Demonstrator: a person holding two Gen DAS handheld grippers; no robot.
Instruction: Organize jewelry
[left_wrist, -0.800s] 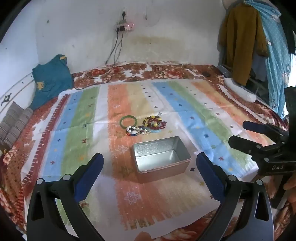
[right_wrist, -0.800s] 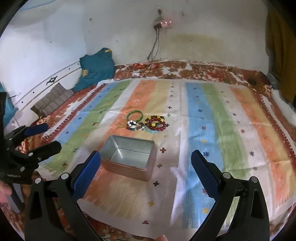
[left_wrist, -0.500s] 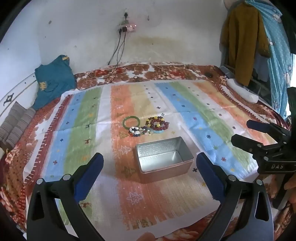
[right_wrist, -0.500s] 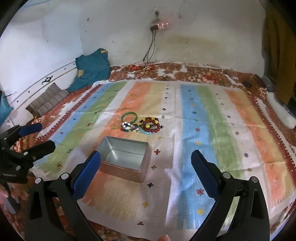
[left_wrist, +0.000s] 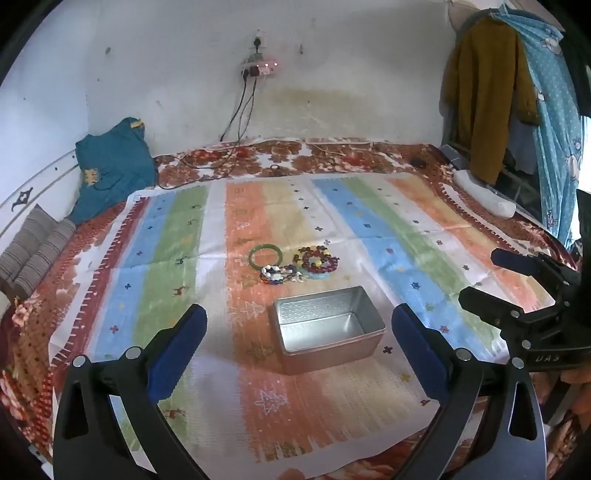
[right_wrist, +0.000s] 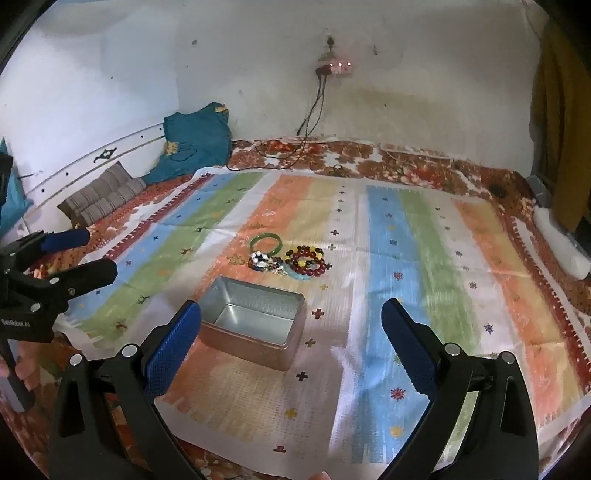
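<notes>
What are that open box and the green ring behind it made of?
The open box looks like thin sheet metal, probably tin: dull silver inside with soft reflections, an embossed dotted texture on its inner wall, and a rolled rim. The green ring is a smooth, glossy, evenly coloured bangle; it could be jade, glass or plastic, and the pictures cannot settle which.
</notes>
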